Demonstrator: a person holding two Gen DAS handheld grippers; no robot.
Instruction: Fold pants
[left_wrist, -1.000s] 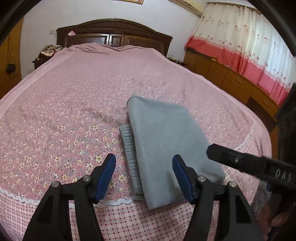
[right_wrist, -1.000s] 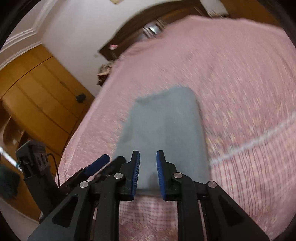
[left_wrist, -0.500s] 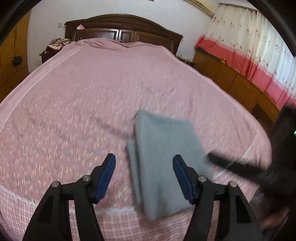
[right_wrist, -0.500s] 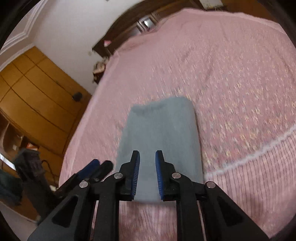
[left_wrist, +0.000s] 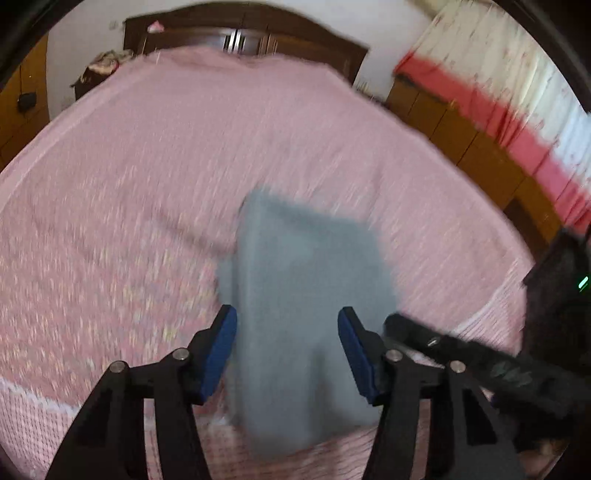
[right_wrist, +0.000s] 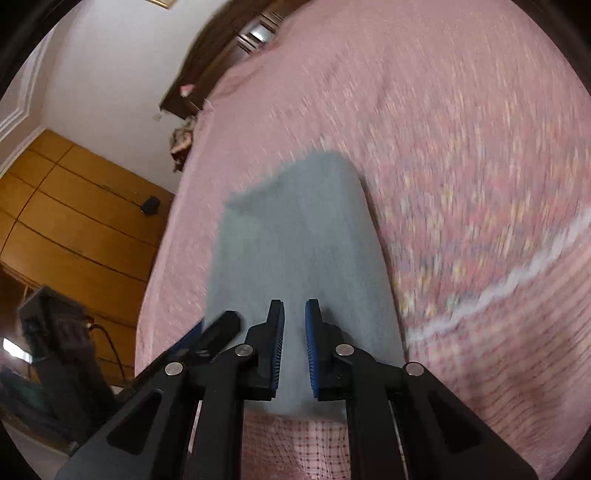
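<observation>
Folded pants (left_wrist: 306, 295) flat near the bed (left_wrist: 147, 166) edge, your left gripper (left_wrist: 286, 350) half-open, closing, empty, curtain (left_wrist: 517, 103) only there, your right gripper (right_wrist: 294, 343) narrow, closing, empty, wardrobe (right_wrist: 74, 221) only there

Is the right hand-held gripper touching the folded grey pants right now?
Cannot tell. In the right wrist view, the right hand-held gripper, its jaws closing with nothing between them, overlaps the grey pants, but blur hides any contact or gap.
</observation>
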